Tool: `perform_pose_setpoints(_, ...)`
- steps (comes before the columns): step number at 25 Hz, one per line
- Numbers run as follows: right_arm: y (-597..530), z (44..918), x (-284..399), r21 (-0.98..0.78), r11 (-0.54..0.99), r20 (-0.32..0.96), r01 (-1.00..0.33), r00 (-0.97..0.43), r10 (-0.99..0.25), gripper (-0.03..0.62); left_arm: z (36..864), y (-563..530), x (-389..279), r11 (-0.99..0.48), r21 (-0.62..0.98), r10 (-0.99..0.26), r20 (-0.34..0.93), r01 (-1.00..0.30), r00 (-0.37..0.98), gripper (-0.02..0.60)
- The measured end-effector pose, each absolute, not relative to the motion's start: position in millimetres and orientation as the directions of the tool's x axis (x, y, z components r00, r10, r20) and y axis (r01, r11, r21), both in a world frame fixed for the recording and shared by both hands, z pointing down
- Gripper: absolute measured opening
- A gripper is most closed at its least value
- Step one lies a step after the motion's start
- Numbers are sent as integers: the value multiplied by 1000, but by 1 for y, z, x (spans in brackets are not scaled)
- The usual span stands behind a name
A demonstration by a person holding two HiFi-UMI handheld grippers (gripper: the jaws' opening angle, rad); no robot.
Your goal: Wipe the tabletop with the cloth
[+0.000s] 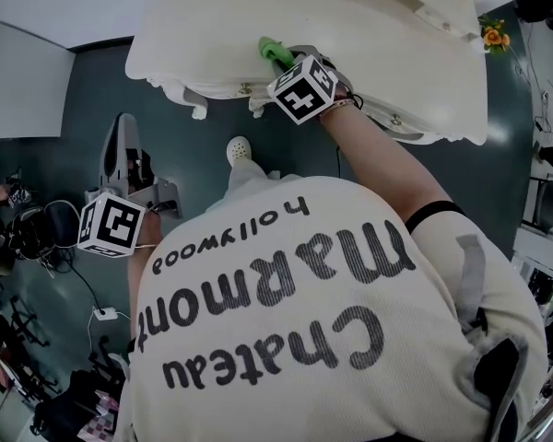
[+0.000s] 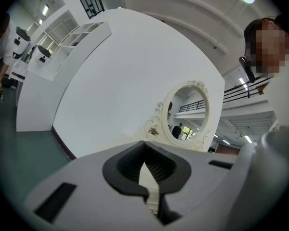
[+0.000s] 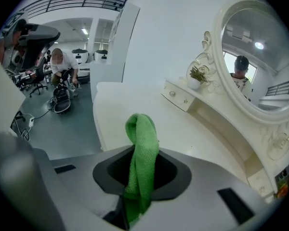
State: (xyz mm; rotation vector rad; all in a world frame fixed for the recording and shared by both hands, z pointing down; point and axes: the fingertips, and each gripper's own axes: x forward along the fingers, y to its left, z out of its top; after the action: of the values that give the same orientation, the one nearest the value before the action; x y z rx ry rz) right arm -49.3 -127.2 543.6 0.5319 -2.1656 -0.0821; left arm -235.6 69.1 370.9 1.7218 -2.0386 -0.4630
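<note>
White dressing-table tabletop [image 3: 183, 129] lies below an oval mirror [image 3: 260, 57]. Right gripper [image 3: 135, 198] is pinched on the green cloth [image 3: 143, 148], held at the table's front edge, evidently poised to wipe. Left gripper [image 2: 151, 196] is pressed together on nothing, hanging aside, apparently not needed. Shelf pot [image 3: 195, 83] holds a small plant; the drawer [image 3: 178, 96] is closed, contents unseen.
</note>
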Motion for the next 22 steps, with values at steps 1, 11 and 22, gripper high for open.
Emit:
perform_pose_setpoints(1, -127, 543, -46, 249, 904, 751, -349, -520, -407, 91, 371, 70, -234, 171, 512, -985, 108, -842, -134, 8)
perform_pose_setpoints(11, -131, 541, -16, 254, 877, 747, -409, -493, -446, 89, 364, 74, -224, 150, 509, -988, 95, -848, -118, 8)
perform_pose_setpoints(22, -137, 541, 25, 245, 834, 739, -495, -462, -491, 91, 363, 78, -214, 141, 514, -990, 89, -846, -111, 8)
